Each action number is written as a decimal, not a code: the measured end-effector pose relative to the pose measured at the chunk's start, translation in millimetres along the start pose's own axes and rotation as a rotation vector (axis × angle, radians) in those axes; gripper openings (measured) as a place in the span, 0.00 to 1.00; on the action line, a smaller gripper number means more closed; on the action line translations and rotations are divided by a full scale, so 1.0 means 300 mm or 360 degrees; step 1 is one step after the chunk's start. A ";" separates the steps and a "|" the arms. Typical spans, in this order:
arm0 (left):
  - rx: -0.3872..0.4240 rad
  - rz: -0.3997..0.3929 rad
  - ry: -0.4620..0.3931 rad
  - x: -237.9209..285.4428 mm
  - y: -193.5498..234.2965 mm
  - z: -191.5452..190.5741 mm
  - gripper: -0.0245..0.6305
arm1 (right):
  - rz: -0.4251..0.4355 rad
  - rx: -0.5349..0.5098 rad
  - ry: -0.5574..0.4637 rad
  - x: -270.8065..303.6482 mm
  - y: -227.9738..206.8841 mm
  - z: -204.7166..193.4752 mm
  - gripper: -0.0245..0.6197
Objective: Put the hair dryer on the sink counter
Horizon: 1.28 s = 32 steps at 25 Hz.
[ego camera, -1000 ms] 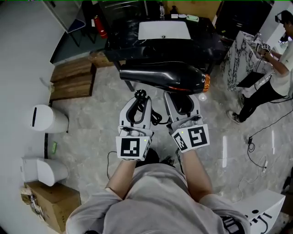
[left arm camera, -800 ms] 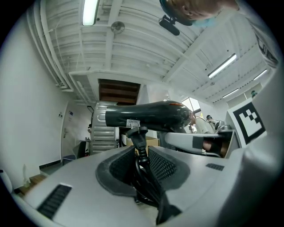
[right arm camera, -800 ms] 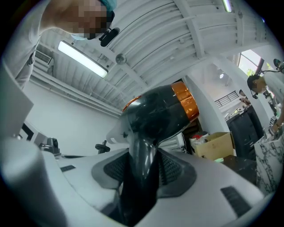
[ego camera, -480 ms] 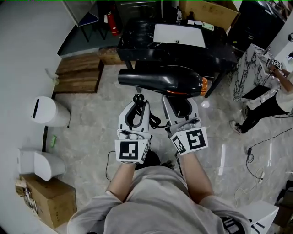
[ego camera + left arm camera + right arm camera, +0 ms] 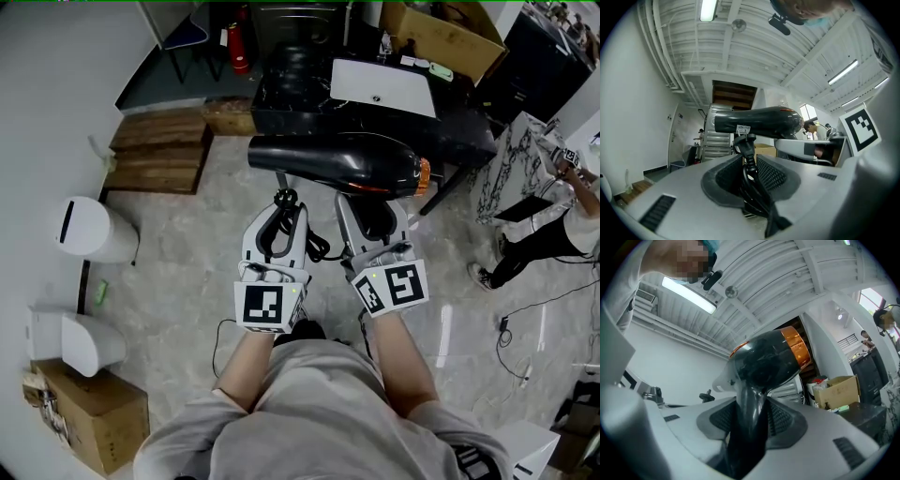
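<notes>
Head view: hair dryer (image 5: 337, 164) is up in the air over the floor (image 5: 187, 244), barrel level, orange end to the picture's right, just short of the sink counter (image 5: 291, 89).
sink counter: dark top with a white sink (image 5: 382, 86) set in it; dryer not on it.
left gripper (image 5: 279, 208): jaws clamped on the bundled black cord (image 5: 749, 173) and plug, probably the dryer's own; the join is hidden.
right gripper (image 5: 372, 208): jaws pressed on the dryer's handle (image 5: 749, 423).
background: person (image 5: 548, 225) at far right.
</notes>
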<state>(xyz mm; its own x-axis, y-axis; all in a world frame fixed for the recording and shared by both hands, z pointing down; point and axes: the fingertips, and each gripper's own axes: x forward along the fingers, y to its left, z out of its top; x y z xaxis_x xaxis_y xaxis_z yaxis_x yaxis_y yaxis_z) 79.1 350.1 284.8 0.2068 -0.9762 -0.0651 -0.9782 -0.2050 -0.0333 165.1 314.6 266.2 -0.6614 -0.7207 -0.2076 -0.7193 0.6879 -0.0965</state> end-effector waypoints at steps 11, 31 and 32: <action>-0.0038 -0.0061 0.0026 0.064 0.226 -0.057 0.19 | -0.0027 -0.0026 0.0048 0.212 0.070 -0.089 0.33; -0.0056 -0.0096 0.0095 0.455 0.452 -0.152 0.19 | -0.0089 0.0048 0.0100 0.603 -0.154 -0.221 0.33; -0.0058 -0.0090 0.0098 0.490 0.465 -0.157 0.19 | -0.0081 0.0051 0.0102 0.634 -0.176 -0.227 0.33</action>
<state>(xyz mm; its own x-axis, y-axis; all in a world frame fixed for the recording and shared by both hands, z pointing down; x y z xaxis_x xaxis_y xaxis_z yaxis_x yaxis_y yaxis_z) -27.9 174.7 317.5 0.2610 -0.9653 -0.0028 -0.9653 -0.2610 0.0012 62.8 135.3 298.1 -0.6373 -0.7579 -0.1392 -0.7457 0.6521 -0.1368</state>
